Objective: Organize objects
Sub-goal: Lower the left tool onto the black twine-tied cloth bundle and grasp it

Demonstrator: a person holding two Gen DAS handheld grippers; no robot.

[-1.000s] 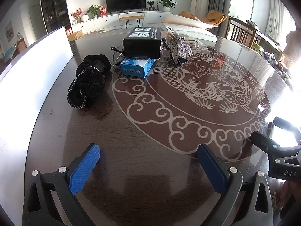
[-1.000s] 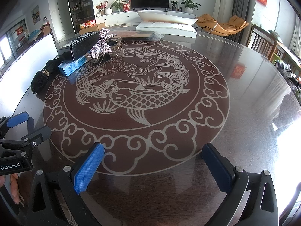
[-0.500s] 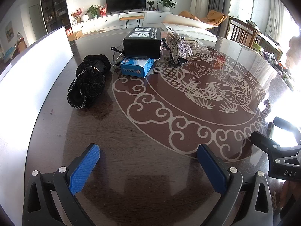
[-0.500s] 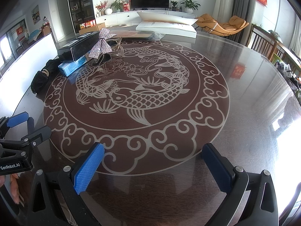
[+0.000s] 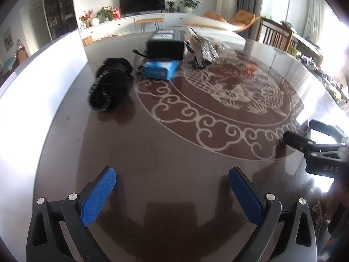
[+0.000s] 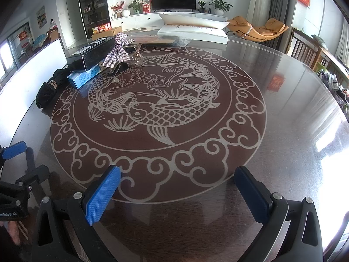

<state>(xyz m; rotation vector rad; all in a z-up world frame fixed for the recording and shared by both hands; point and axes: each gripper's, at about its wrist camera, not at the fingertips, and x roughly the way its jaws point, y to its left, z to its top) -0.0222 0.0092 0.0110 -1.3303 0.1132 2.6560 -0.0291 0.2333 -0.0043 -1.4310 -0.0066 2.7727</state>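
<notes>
A cluster of objects sits at the far left of the round dark table (image 6: 283,100): a black fuzzy slipper pair (image 5: 109,87), a blue box (image 5: 160,68) with a long black box (image 5: 165,45) on top, and a sparkly silver bow item (image 5: 202,50). They also show in the right wrist view: black box (image 6: 91,54), blue box (image 6: 84,77), bow (image 6: 118,51), slippers (image 6: 47,93). My left gripper (image 5: 172,187) is open and empty, well short of the slippers. My right gripper (image 6: 177,185) is open and empty over the table's near edge.
A white board (image 5: 39,80) stands along the table's left side. A large open white book (image 6: 194,29) lies at the far edge. Wooden chairs (image 6: 309,52) stand to the right. The right gripper shows at the left wrist view's right edge (image 5: 316,150).
The left wrist view has shifted and blurred: my left gripper has moved a little, with the objects now slightly higher and further right in view. The right gripper has not moved.
</notes>
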